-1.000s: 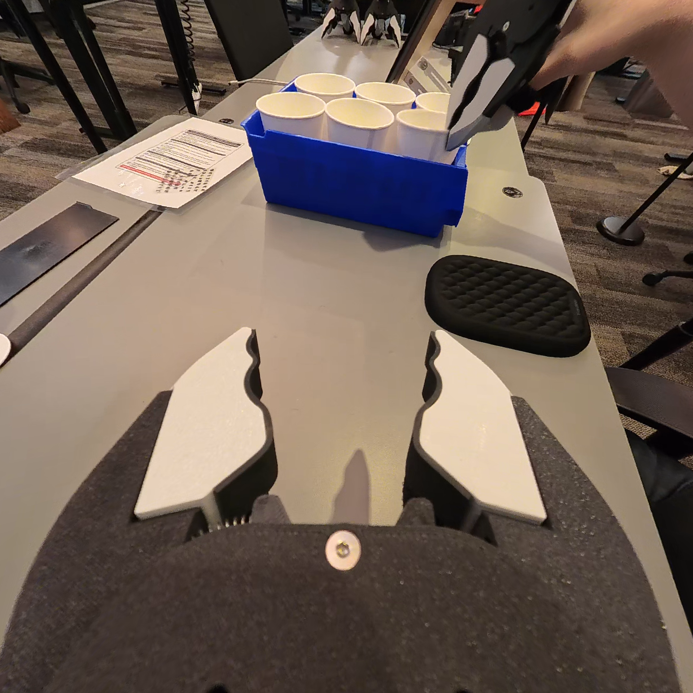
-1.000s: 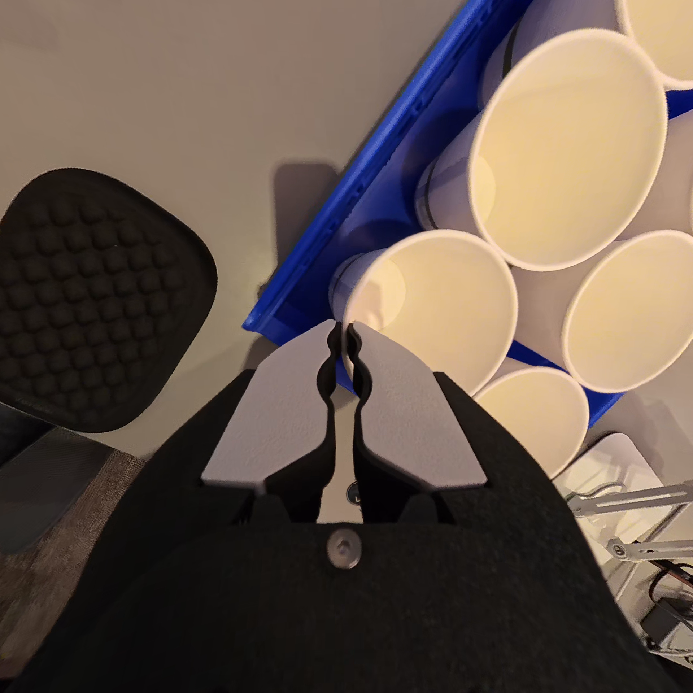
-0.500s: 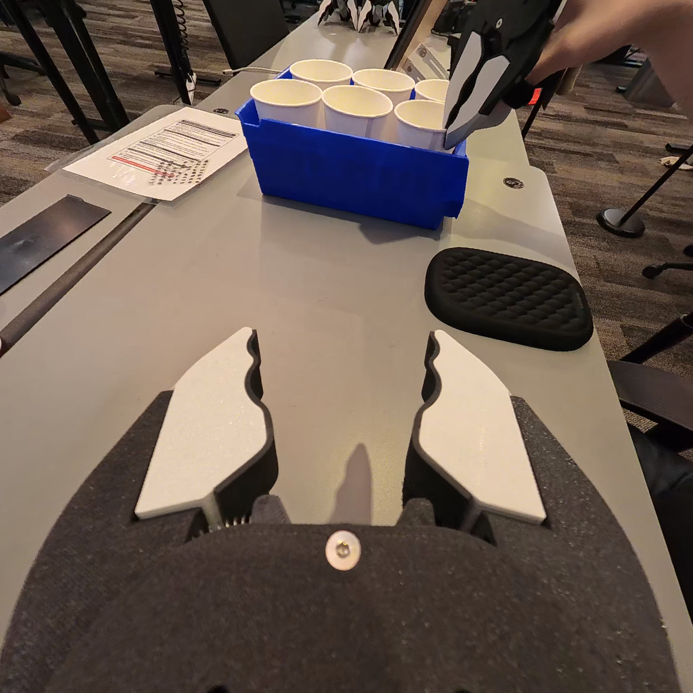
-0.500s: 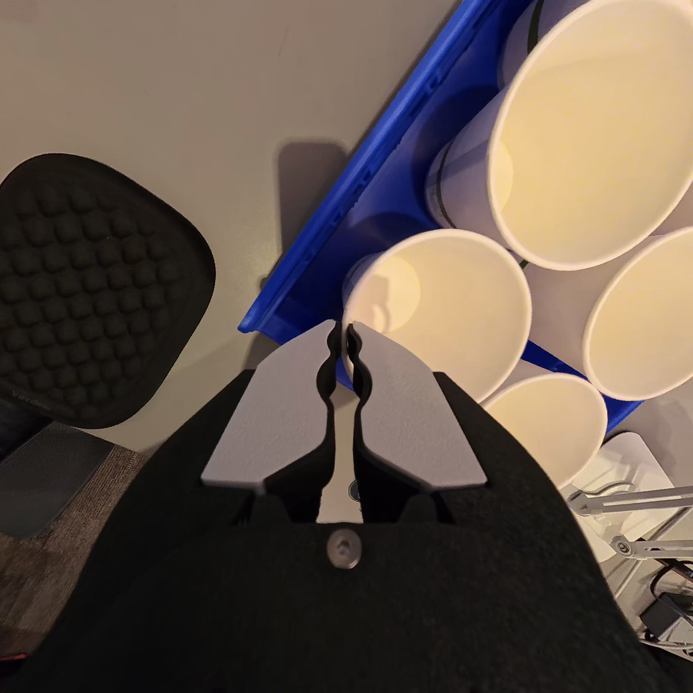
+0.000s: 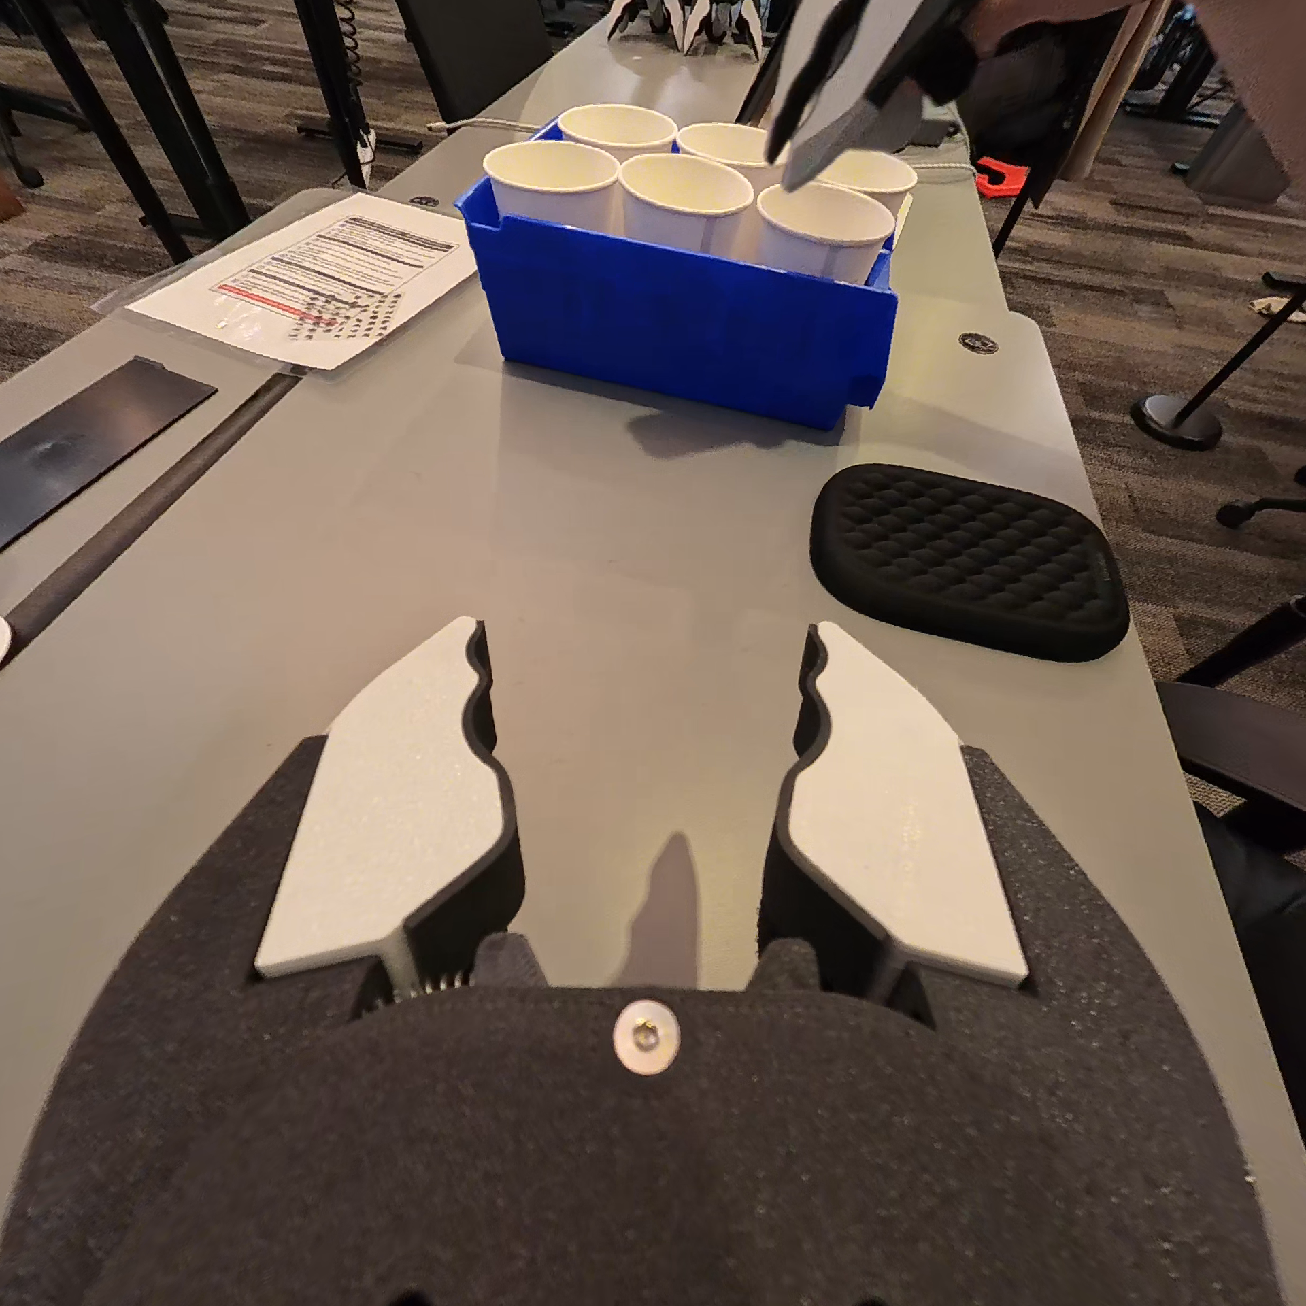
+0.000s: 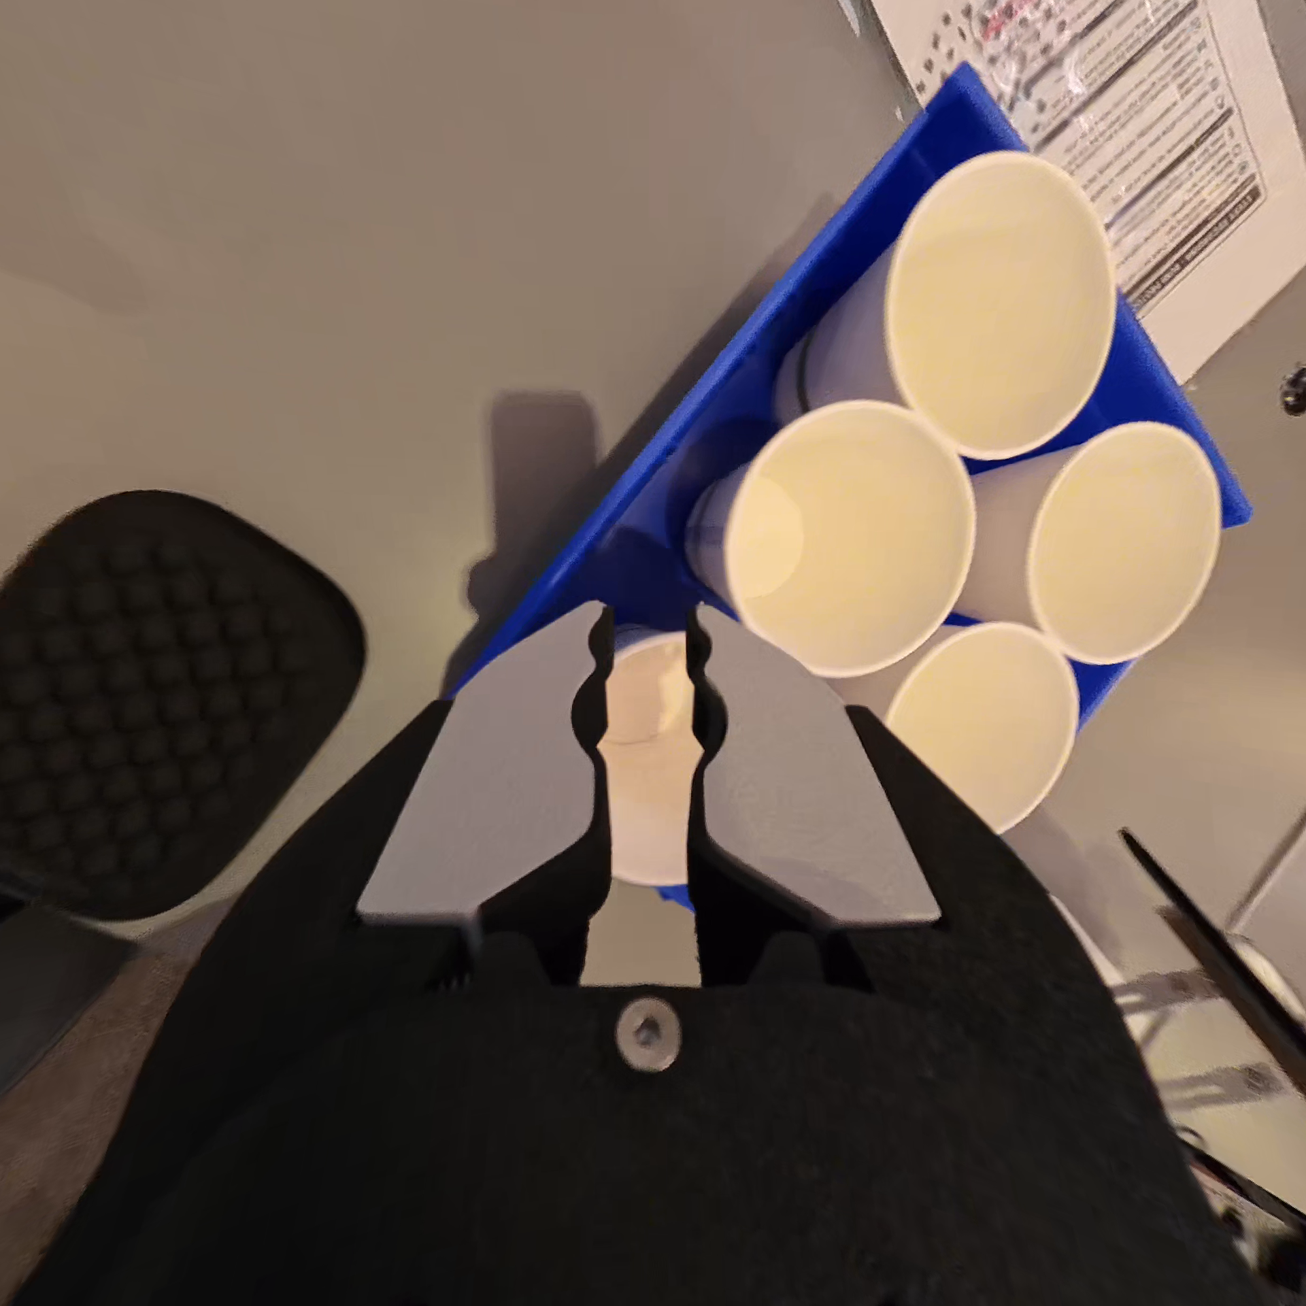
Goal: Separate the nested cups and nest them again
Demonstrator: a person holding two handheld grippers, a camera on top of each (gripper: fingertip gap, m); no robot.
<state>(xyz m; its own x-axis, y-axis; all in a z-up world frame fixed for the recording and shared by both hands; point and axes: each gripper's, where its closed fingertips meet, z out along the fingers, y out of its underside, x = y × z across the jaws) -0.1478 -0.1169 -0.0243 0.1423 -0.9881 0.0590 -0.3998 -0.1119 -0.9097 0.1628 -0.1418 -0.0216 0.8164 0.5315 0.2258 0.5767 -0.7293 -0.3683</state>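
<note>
A blue bin (image 5: pixel 678 332) stands on the grey table (image 5: pixel 565 537) and holds several white paper cups. My left gripper (image 5: pixel 646 636) is open and empty, low over the table in front of the bin. My right gripper (image 5: pixel 813 152) hovers just above the front right cup (image 5: pixel 823 226). In the right wrist view my right gripper (image 6: pixel 646 622) has its jaws a little apart, touching nothing. That cup (image 6: pixel 646 707) shows below, through the gap. The other cups (image 6: pixel 848 537) stand upright in the bin (image 6: pixel 622 551).
A black dimpled pad (image 5: pixel 968 558) lies on the table right of my left gripper; it also shows in the right wrist view (image 6: pixel 162 699). A printed sheet (image 5: pixel 297 283) and a black plate (image 5: pixel 92 438) lie at the left. A chair (image 5: pixel 1244 742) stands at the right edge.
My right gripper was shut on the front right cup's rim; it has opened, let go and risen above the cups. My left gripper stayed open and has drawn back a little.
</note>
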